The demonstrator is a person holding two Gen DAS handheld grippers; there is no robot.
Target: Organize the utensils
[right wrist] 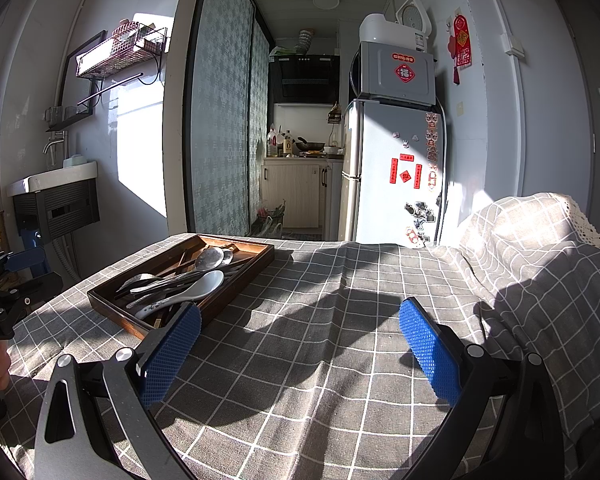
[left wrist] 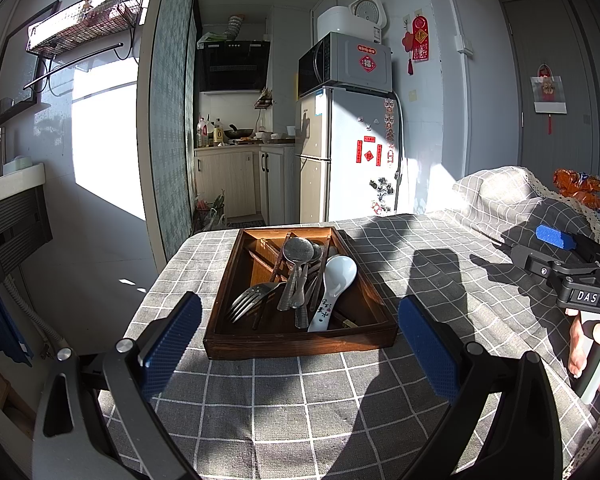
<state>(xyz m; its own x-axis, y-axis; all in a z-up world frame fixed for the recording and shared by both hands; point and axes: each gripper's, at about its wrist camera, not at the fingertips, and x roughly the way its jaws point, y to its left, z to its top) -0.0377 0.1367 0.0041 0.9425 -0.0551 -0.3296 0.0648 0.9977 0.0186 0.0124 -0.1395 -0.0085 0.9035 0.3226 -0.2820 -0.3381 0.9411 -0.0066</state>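
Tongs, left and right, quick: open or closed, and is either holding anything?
Left tongs: open, empty, aimed at the wooden tray.
Right tongs: open, empty, over the checked tablecloth.

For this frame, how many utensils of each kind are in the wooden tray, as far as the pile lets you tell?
In the wooden tray:
White ceramic spoon: 1
Metal fork: 1
Metal spoons: at least 2, overlapping
Wooden chopsticks: several, count unclear
Total: at least 4 besides the chopsticks; the pile hides the rest.

A small home: fridge [left wrist: 352, 152] with microwave [left wrist: 346, 64] atop, kitchen nook, cloth-covered table [left wrist: 300, 392].
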